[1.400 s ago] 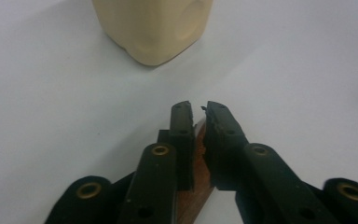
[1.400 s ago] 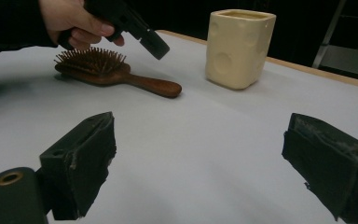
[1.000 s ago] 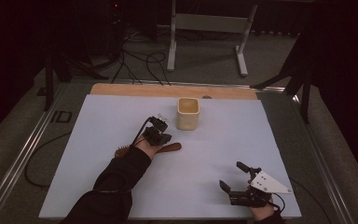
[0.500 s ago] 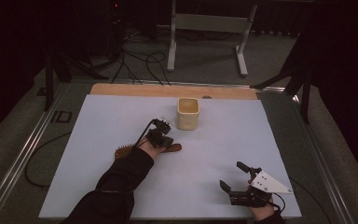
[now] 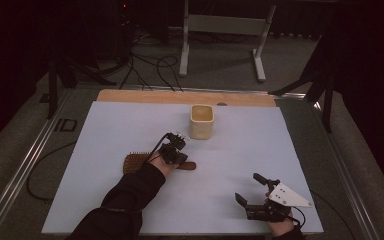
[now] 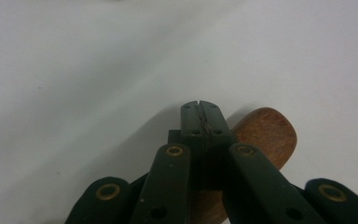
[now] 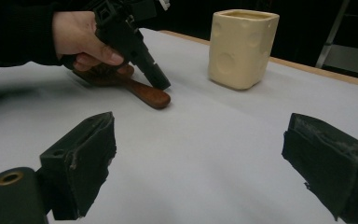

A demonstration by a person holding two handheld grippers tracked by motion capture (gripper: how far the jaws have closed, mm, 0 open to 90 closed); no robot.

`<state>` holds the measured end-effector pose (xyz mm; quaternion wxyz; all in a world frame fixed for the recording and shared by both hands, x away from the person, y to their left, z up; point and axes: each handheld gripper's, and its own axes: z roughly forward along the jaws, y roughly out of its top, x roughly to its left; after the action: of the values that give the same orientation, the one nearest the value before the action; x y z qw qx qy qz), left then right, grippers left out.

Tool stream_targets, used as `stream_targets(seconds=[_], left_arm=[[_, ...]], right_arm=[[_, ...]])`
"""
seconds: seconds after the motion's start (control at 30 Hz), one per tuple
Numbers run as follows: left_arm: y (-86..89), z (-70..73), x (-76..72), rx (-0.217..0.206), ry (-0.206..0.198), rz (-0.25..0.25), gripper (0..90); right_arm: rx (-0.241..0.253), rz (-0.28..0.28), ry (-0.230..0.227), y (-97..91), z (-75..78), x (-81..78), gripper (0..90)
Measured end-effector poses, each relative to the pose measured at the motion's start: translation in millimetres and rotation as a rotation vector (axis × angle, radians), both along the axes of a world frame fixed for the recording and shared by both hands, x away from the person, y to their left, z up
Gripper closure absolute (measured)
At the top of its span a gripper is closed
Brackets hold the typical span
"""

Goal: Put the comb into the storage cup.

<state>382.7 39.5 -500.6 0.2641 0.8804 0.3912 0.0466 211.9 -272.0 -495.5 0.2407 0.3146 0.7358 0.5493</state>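
1. A person sits at a table covered with a pale white sheet, seen from a fixed camera above; both forearms come in from the bottom edge, each hand holding a two-jaw gripper.

2. The left gripper is near the middle of the table, tilted down over a wooden hairbrush. In its own view the two black jaws are pressed flat against each other with nothing between them (clenched, but gripping nothing), and their tips sit just above the brush's rounded handle end.

3. The hairbrush lies flat on the sheet, its bristled head toward the person's left and partly covered by the left hand, its reddish-brown handle pointing right. From the right gripper's view, the closed jaw tips come down just beside the handle, close to its end; whether they touch the wood cannot be told.

4. A cream-coloured square cup stands upright on the sheet behind the brush, near it but apart, toward the far edge of the table.

5. The right gripper rests low at the near right corner of the sheet, well apart from the brush. Its jaws stand wide and released, with only bare sheet between them.

6. A strip of wooden tabletop shows beyond the sheet.
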Motion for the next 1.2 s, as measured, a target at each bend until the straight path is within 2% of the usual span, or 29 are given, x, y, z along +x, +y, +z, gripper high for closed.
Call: stream_targets(seconds=[0.17,0.27,0.67,0.77,0.97,1.2], left_arm=[[-1.3,0.6,-9.2,0.007,0.014,-0.035,90.0],[-0.1,1.7,-16.1,0.008,0.01,-0.05,90.0],[5.7,0.5,-34.3,0.016,0.03,-0.09,90.0],[10.5,2.0,-43.2,0.016,0.031,-0.112,90.0],[24.5,0.2,-53.2,0.015,0.046,-0.112,90.0],[32.5,2.1,-66.4,0.048,0.038,-0.136,90.0]], right_arm=[[0.002,0.0,0.0,0.2,-0.2,0.2,9.2],[0.001,0.0,0.0,0.3,0.2,-0.1,9.2],[0.001,-0.001,0.0,0.2,0.3,0.1,9.2],[0.002,-0.003,-0.001,-0.1,0.5,0.0,9.2],[0.004,-0.001,-0.004,-0.2,0.7,0.0,9.2],[0.0,-0.002,-0.005,0.5,0.9,-0.2,9.2]])
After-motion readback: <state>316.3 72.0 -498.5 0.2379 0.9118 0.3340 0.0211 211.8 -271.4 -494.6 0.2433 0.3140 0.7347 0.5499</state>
